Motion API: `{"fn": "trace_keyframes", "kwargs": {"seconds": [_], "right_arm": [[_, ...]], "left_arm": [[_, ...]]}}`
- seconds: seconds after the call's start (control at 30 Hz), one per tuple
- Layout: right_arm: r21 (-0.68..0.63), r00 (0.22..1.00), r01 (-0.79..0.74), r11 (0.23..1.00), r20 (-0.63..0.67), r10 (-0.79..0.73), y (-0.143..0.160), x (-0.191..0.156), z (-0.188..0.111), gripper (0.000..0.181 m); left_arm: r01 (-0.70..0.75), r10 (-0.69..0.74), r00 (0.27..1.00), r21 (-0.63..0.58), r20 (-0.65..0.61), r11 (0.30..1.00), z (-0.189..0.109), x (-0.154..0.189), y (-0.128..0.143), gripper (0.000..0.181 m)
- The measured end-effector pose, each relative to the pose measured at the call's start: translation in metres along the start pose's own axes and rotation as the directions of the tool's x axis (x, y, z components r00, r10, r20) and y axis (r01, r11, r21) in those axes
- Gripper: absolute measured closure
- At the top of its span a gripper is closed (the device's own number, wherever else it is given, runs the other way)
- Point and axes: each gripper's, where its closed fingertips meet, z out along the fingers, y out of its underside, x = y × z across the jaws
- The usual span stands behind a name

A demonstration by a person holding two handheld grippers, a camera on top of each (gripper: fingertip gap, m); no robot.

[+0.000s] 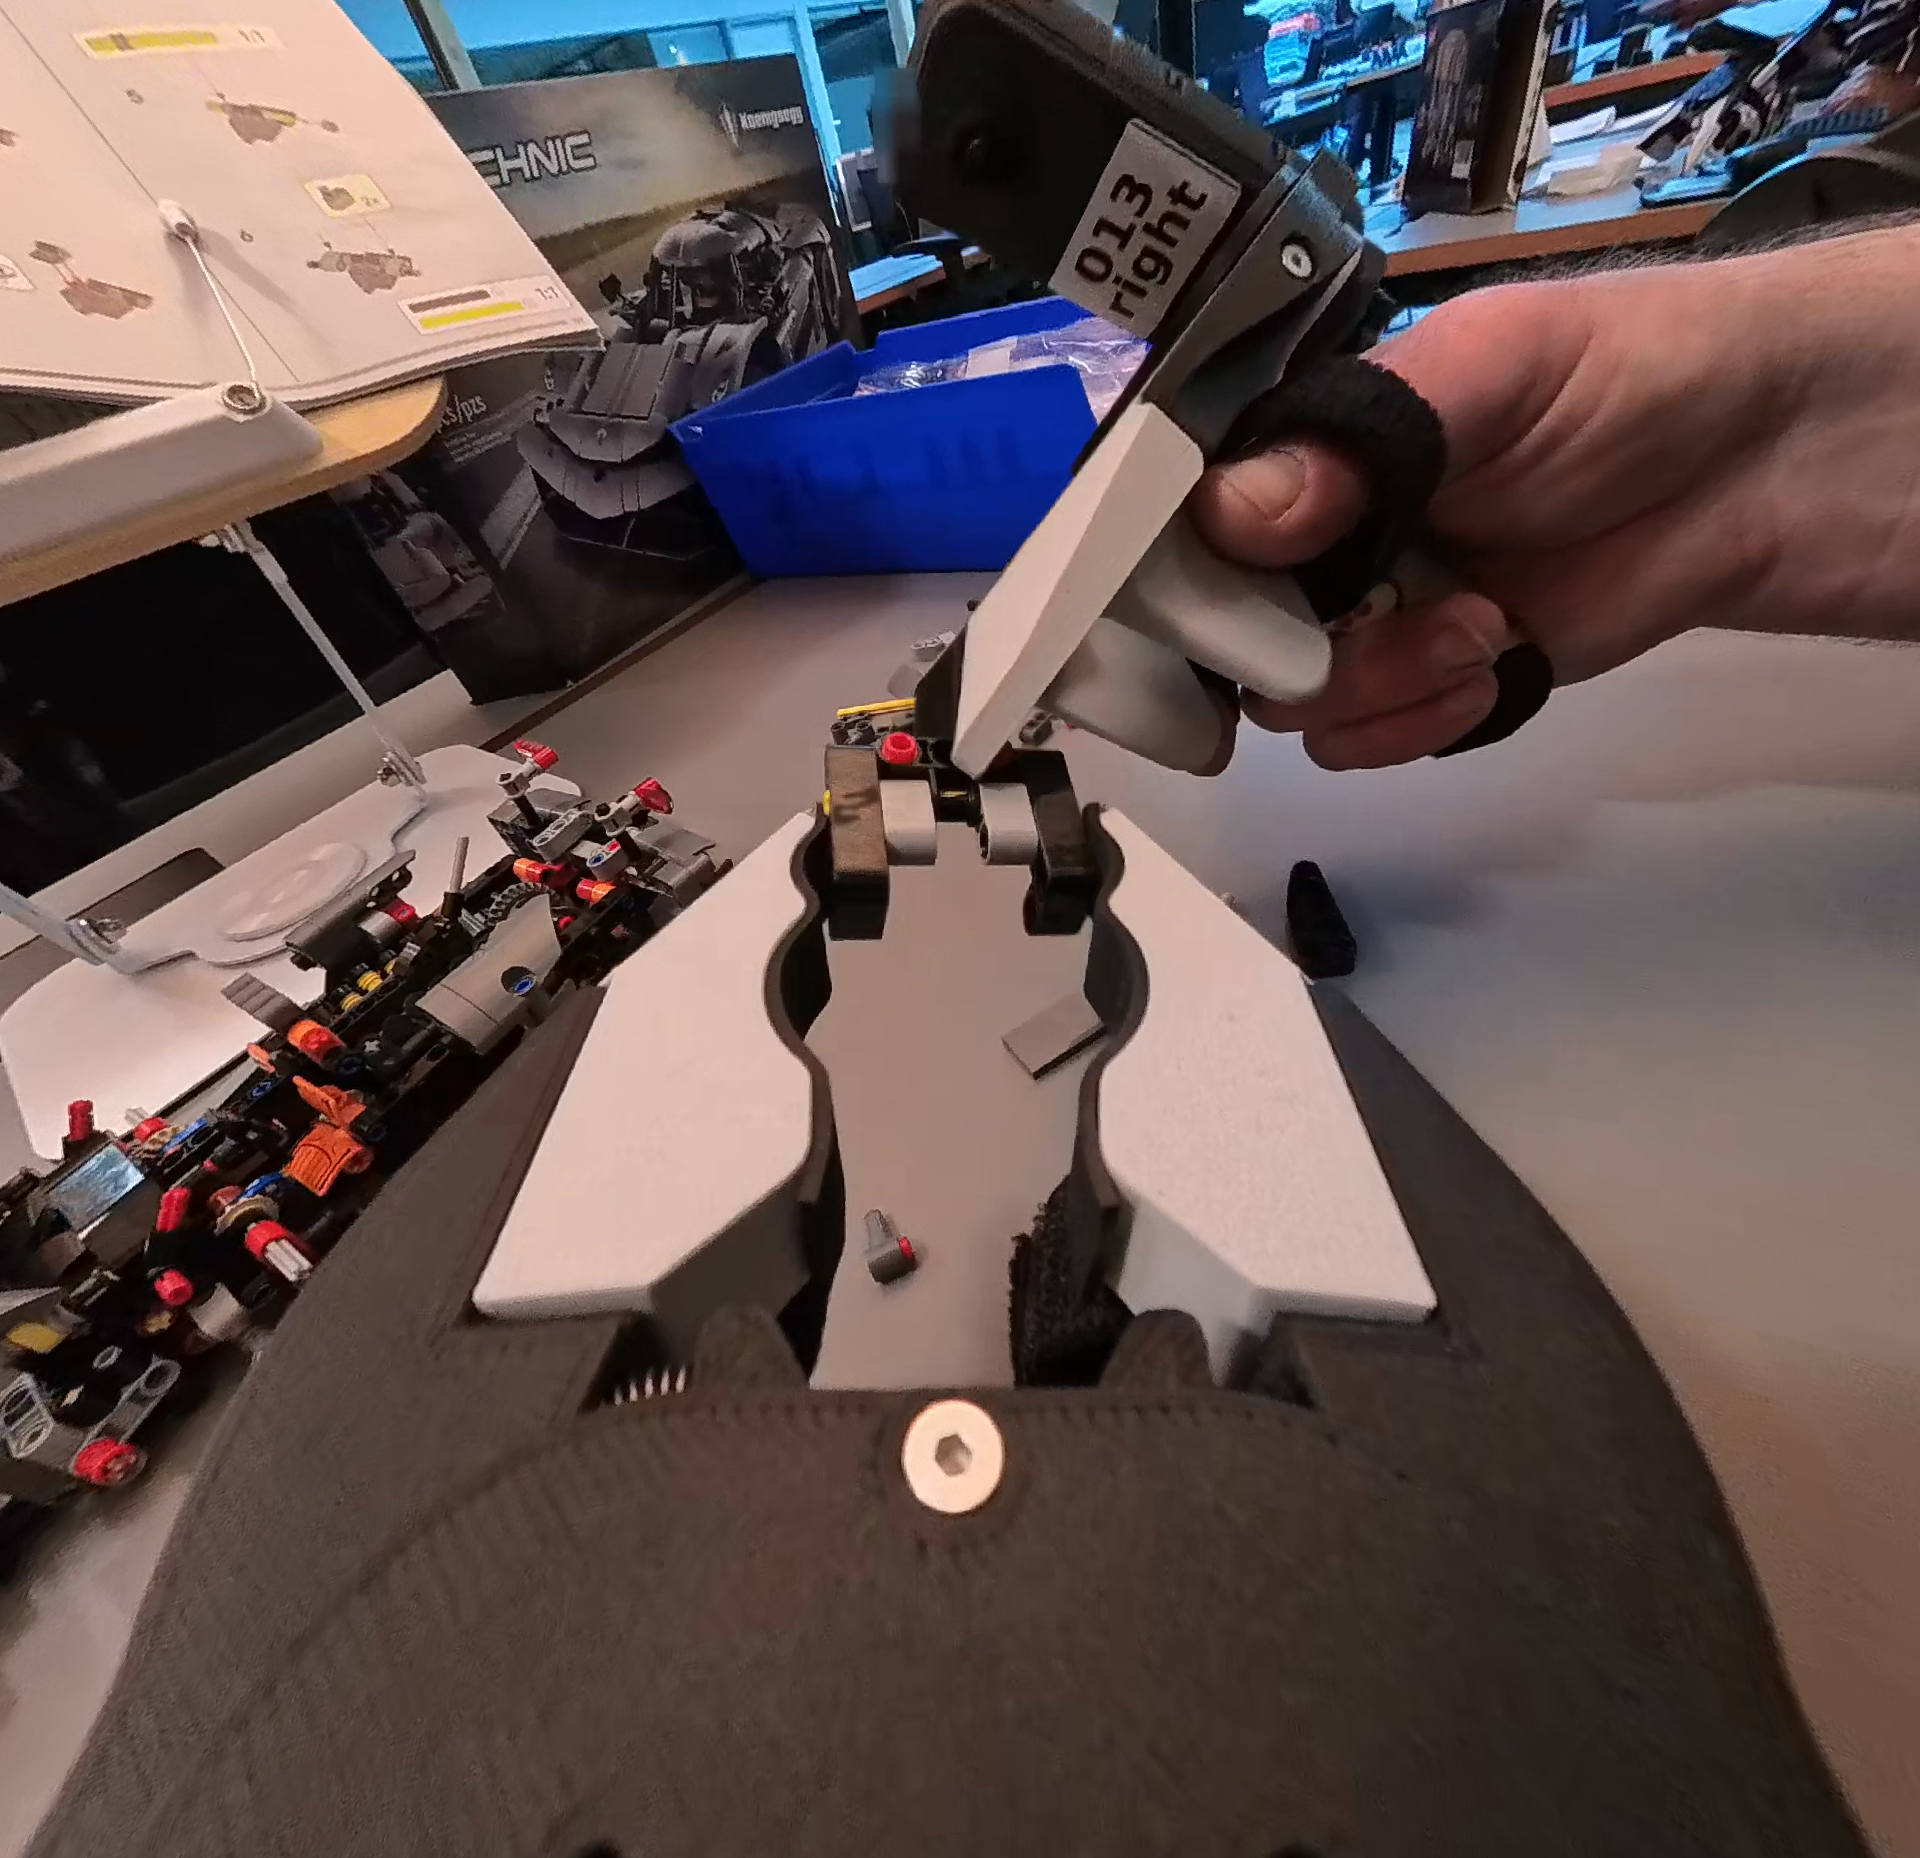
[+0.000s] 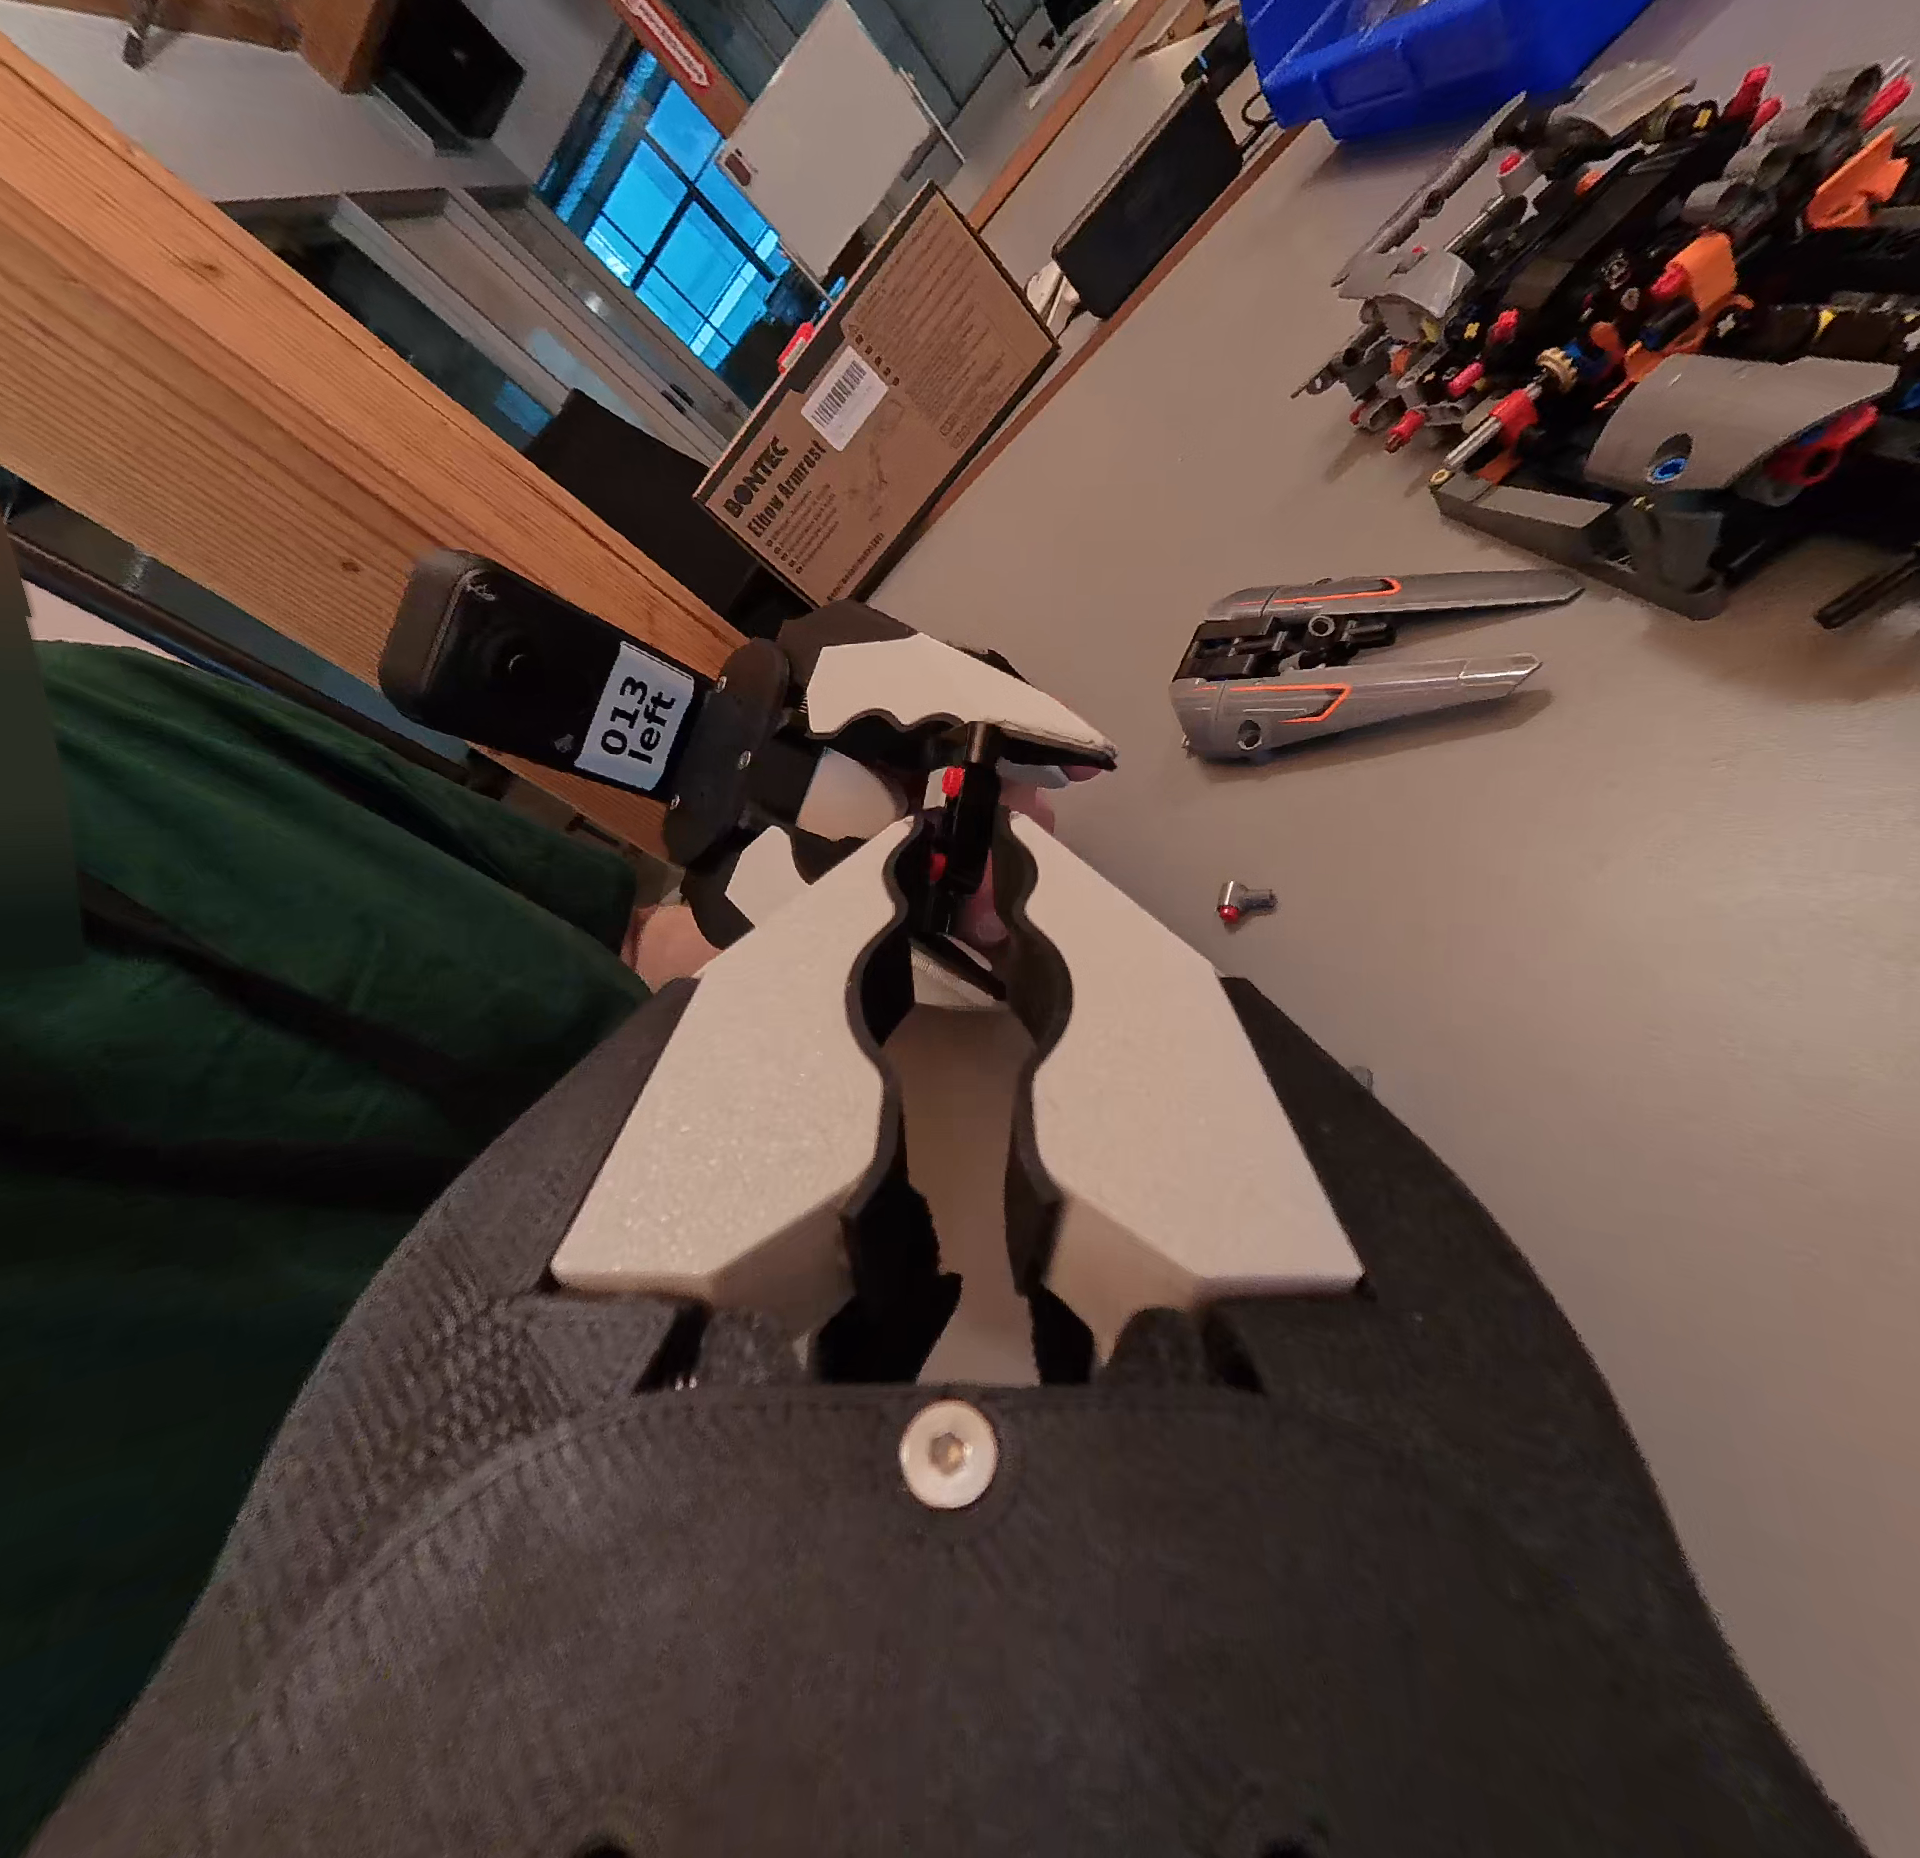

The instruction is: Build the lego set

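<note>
Holding a small sub-assembly (image 1: 951, 832) above the desk (image 1: 1558, 1081), right of the big model (image 1: 343, 1029), the left claw (image 1: 956, 863) clamps its black arms; the right claw (image 2: 961, 863) pinches its top. Light, stiff, yet pop-apart: grip solid beams.

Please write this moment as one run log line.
left gripper: shut on black-grey lego subassembly | right gripper: tips pressing onto its top | loose grey pin: on table
</note>
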Motion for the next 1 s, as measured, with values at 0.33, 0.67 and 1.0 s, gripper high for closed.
{"fn": "trace_keyframes", "kwargs": {"seconds": [0.33, 0.67, 1.0], "right_arm": [[0.009, 1.000, 0.006, 1.000, -0.005, -0.006, -0.003, 0.000, -0.002, 0.174], [0.049, 1.000, 0.000, 0.999, -0.004, 0.000, -0.007, 0.000, -0.009, 0.174], [0.096, 0.996, -0.016, 0.995, -0.081, 0.024, -0.006, 0.016, -0.045, 0.176]], "left_arm": [[-0.008, 0.008, 1.000, -0.014, 0.005, 1.000, 0.001, 0.000, 0.002, 0.137], [-0.002, 0.002, 1.000, -0.022, 0.006, 1.000, 0.002, -0.001, 0.003, 0.135], [0.031, -0.031, 1.000, 0.007, 0.006, 0.999, -0.001, -0.004, -0.001, 0.137]]}}
